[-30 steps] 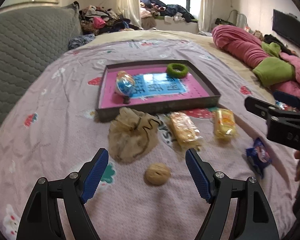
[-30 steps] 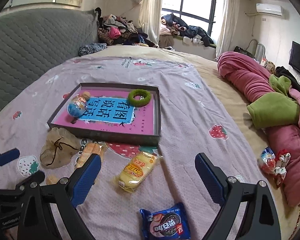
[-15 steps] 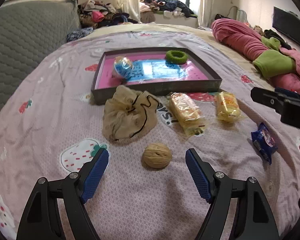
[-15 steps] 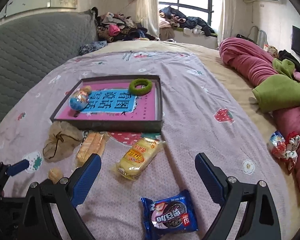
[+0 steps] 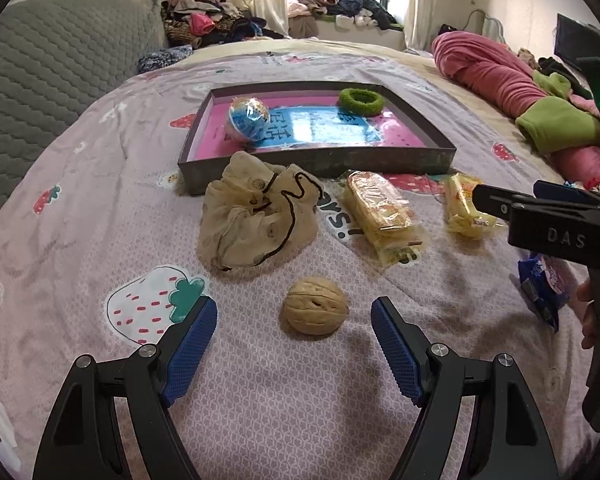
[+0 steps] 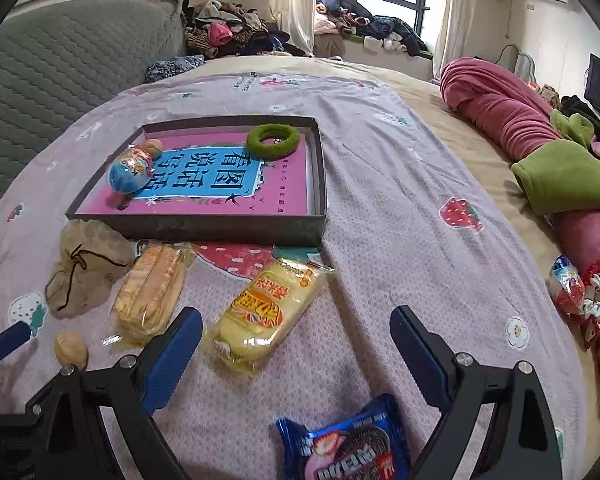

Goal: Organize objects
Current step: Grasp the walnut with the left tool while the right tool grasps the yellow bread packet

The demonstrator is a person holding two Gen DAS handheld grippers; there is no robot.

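A walnut (image 5: 315,311) lies on the pink bedsheet just ahead of my open left gripper (image 5: 294,344), between its blue fingers and not touched. It also shows in the right wrist view (image 6: 71,348). A dark tray (image 5: 320,162) holds a blue foil ball (image 5: 249,118), a green ring (image 5: 359,102) and, in the right wrist view, a second walnut (image 6: 153,147). A beige drawstring pouch (image 5: 256,220), a biscuit pack (image 5: 380,210) and a yellow cake pack (image 6: 270,314) lie in front of the tray. My open right gripper (image 6: 296,354) hovers over the cake pack and a blue cookie pack (image 6: 348,444).
A rolled pink and green blanket (image 6: 540,152) lies along the right side with a small wrapped item (image 6: 570,288) beside it. A grey quilted headboard (image 5: 52,68) stands at left. Piled clothes (image 5: 332,0) sit by the window. The right gripper's body (image 5: 560,224) reaches in at right.
My left gripper has moved forward and down, so the walnut now sits between its fingers. My right gripper has moved forward and lower over the cake and cookie packs.
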